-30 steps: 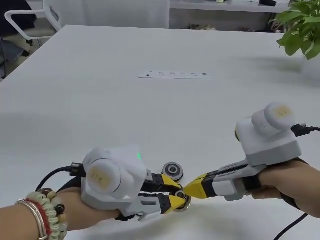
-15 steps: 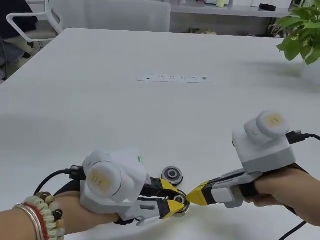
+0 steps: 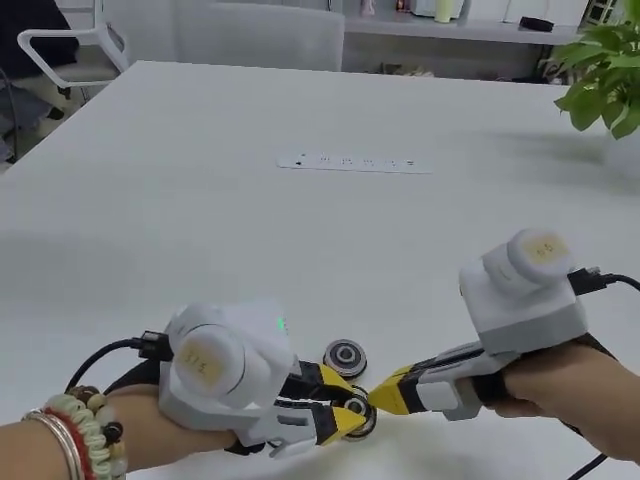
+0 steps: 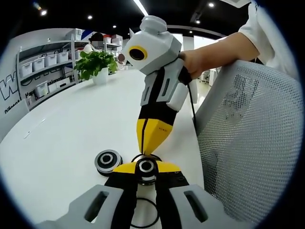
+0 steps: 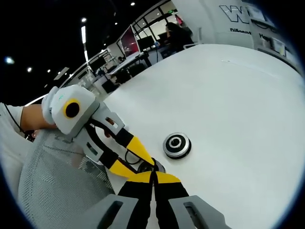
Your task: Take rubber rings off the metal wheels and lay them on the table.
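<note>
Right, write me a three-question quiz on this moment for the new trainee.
1. True or false: the left gripper is shut on a wheel.
2. Fill in: the right gripper's fingers are ___ (open/shut).
3. Where is the other wheel? A) lying on the table beside the grippers; B) held in the right gripper; C) stacked on the first wheel.
Key: 1 true; 2 shut; 3 A.
</note>
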Demonstrator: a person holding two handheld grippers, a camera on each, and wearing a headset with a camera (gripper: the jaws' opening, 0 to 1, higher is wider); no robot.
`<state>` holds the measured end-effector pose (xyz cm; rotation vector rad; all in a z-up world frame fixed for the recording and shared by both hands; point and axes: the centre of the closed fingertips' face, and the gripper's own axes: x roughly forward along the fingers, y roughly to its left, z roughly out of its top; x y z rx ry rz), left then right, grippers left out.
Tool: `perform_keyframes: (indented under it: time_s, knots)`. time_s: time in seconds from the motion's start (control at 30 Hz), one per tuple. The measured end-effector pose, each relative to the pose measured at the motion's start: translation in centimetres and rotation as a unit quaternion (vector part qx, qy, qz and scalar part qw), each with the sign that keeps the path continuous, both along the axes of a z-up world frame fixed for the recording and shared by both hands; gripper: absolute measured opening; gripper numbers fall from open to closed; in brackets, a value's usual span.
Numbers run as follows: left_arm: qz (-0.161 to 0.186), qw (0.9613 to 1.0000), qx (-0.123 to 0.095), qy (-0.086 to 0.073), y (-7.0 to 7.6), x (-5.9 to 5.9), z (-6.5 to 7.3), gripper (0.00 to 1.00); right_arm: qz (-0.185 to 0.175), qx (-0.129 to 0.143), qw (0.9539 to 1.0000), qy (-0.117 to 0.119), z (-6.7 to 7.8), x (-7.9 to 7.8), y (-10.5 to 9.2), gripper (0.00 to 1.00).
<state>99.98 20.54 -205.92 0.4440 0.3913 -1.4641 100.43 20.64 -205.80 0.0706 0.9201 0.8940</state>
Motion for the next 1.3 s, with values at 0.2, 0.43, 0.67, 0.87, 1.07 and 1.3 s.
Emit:
perform_keyframes:
  time_s: [0.2, 0.43, 0.67, 0.87, 1.07, 1.3]
  knots:
    - [0.001, 1.0000, 0.000, 0.004, 0.0, 0.0, 0.0, 0.08, -0.009, 0.003, 0.9998, 0.015, -0.1, -0.2, 0.0, 0.00]
    - [0.002, 0.9999, 0.007, 0.012, 0.0, 0.0, 0.1, 0.09, -0.016, 0.000, 0.9997, 0.018, -0.2, -0.1, -0.1, 0.00]
    - [-0.028, 0.9993, 0.023, -0.003, 0.1, -0.5, 0.3, 0.14, -0.026, 0.004, 0.9994, 0.022, -0.1, 0.0, -0.2, 0.00]
    - [-0.036, 0.9993, 0.001, 0.009, -0.1, -0.7, 2.3, 0.31, -0.027, -0.001, 0.9994, 0.019, 0.0, 0.1, -0.5, 0.00]
    - [-0.035, 0.9992, -0.007, 0.016, 0.1, -0.8, 4.2, 0.52, -0.024, 0.000, 0.9996, 0.013, 0.4, 0.1, -0.4, 0.00]
    - [-0.055, 0.9984, 0.000, 0.014, 1.3, -1.8, 6.6, 0.72, -0.019, 0.003, 0.9998, 0.011, 0.6, 0.0, -0.3, 0.00]
